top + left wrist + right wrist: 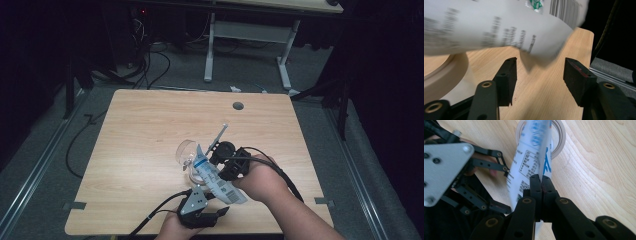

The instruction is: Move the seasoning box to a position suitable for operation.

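A white printed pouch (216, 179) is held tilted above the table's (140, 130) near middle, pinched by the right gripper (541, 181) reaching in from the right. The left gripper (539, 72), jaws spread, is seen beneath the pouch's corner; a tape ring (557, 138) lies behind.

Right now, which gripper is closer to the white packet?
Right. The right gripper is shut on the edge of the white packet, holding it above the table. The left gripper is open just below the packet's lower end, not touching it.
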A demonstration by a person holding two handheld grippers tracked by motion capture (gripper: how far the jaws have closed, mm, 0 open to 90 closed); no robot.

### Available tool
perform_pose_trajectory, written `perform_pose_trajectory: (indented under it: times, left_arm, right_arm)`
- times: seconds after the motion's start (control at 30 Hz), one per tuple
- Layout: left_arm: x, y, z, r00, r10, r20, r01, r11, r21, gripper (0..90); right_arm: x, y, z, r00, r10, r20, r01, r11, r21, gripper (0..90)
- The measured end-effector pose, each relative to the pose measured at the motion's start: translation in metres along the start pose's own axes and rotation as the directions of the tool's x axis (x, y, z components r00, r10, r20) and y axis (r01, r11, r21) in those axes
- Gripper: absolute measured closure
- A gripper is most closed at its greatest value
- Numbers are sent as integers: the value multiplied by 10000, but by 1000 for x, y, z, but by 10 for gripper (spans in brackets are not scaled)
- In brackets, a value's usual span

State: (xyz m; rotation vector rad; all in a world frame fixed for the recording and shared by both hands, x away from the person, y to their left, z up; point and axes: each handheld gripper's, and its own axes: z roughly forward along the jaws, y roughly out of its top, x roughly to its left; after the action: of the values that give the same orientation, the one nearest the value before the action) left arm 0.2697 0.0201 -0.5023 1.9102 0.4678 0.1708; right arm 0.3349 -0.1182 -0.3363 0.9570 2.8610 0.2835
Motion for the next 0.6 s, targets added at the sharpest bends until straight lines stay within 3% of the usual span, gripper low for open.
perform_pose_trajectory:
  times: [0.13, 0.3, 0.6]
  left_arm:
    - [3, -5, -10, 9998, 113, -183, -113, 9999, 9, 431]
    - [12, -10, -22, 9990, -92, -444, 88, 9999, -89, 430]
    - [31, -18, -53, 9924, -87, -1228, 53, 9996, -286, 439]
  right_arm:
    - [-1, -1, -1, 10000, -33, 33, 33, 10000, -50, 900]
    - [-2, 0, 0, 10000, -38, -27, 38, 9999, -100, 900]
    - [-1, 5, -1, 9998, -179, 86, 179, 9998, -57, 900]
